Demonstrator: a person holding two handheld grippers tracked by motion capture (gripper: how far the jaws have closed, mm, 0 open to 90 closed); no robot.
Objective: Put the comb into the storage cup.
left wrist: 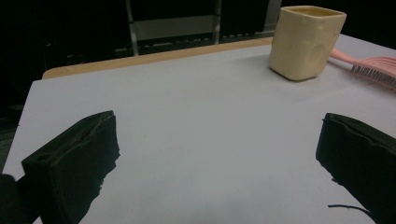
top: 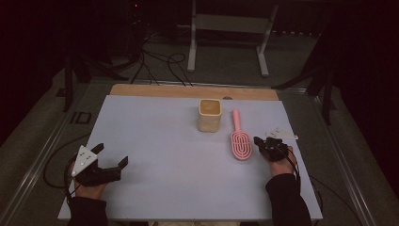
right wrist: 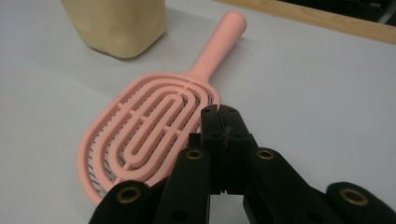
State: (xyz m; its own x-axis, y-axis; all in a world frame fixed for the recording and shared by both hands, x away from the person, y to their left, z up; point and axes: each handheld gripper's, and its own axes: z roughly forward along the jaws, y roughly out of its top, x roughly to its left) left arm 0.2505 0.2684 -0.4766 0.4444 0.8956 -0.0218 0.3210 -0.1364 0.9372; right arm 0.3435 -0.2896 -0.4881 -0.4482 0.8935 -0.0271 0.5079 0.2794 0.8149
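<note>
1. I see a white sheet (top: 164, 141) covering the table, with a wood strip (top: 155, 90) bare along its far edge.
2. Upper centre of my high view: a white metal stand (top: 230, 28) on the floor.
3. Upper left of centre: black cables (top: 155, 66) trailing over the floor.

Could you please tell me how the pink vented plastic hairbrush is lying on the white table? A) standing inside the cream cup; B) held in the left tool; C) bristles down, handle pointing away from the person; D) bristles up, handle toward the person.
C: the pink vented plastic hairbrush lies flat beside the cream square cup, its smooth back upward, bristles underneath, handle toward the far table edge.
</note>
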